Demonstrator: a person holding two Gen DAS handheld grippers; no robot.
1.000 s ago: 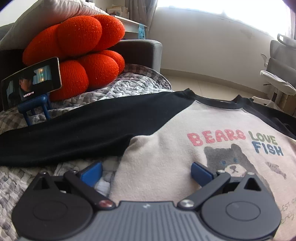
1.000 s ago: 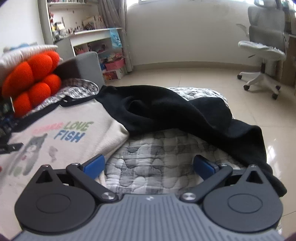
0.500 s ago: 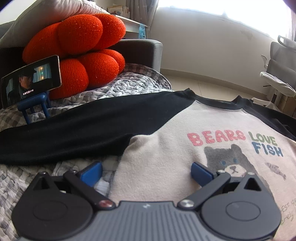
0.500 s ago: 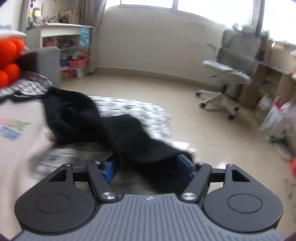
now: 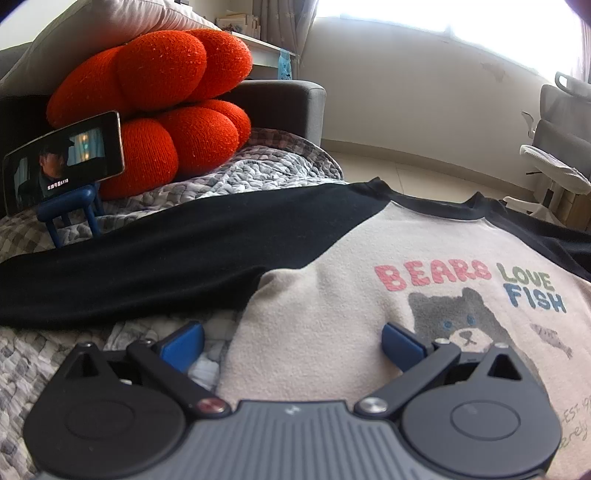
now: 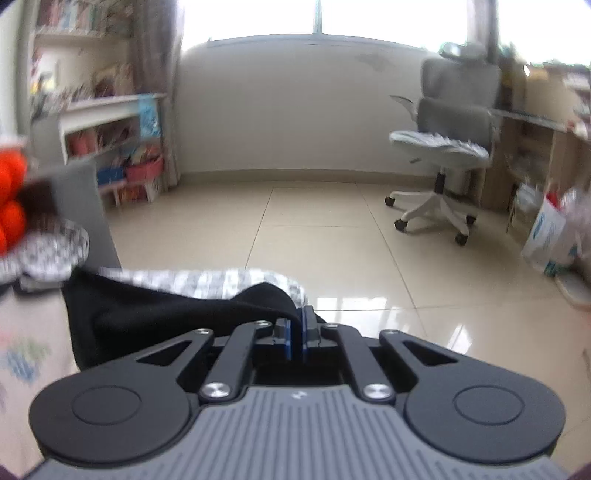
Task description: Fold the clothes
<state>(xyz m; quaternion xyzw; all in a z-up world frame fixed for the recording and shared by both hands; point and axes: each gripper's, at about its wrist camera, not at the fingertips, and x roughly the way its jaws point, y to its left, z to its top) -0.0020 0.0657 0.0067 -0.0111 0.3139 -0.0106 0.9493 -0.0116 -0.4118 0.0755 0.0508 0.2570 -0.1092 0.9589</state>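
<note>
My right claw is clenched on the black sleeve, which trails off to its left toward the shirt lying spread under my released left claw.

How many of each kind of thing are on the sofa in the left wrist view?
Shirt: 1
Orange knot cushion: 1
Grey pillow: 1
Phone on blue stand: 1
Quilted cover: 1
Total: 5
</note>
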